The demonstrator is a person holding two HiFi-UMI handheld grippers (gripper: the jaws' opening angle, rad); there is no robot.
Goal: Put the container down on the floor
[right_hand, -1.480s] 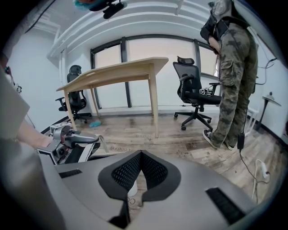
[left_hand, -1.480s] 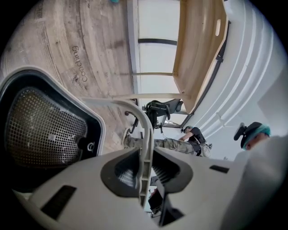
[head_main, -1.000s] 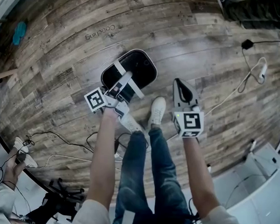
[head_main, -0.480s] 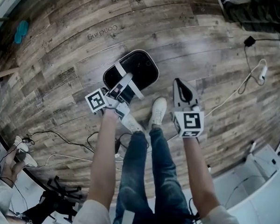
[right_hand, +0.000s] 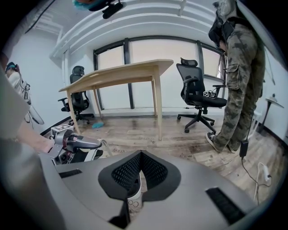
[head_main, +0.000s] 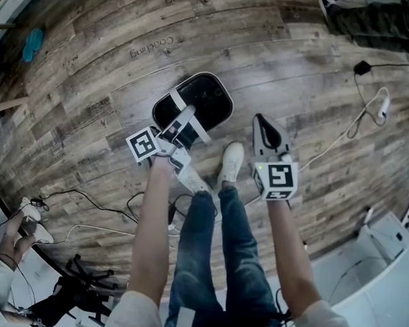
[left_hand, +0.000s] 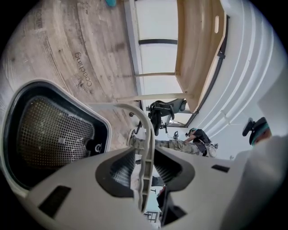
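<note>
The black container [head_main: 215,97], white-rimmed with a mesh bottom [left_hand: 49,134], stands on the wooden floor. Its white handle [head_main: 188,116] arches across it. My left gripper [head_main: 182,122] reaches level over the container, and the handle [left_hand: 145,143] stands between its jaws. Those jaws have just been opening, and a slit of daylight shows beside the handle, so the pads no longer press on it. My right gripper [head_main: 262,121] hovers to the right of the container, apart from it. Its jaws [right_hand: 141,155] meet at the tips with nothing in them.
My own legs and a white shoe [head_main: 230,162] are just below the container. Cables [head_main: 361,113] trail over the floor at the right. A wooden table [right_hand: 130,72], office chairs [right_hand: 198,96] and a standing person in camouflage trousers [right_hand: 238,81] lie beyond.
The head view has drifted a trifle. The container and both grippers keep their places on the floor.
</note>
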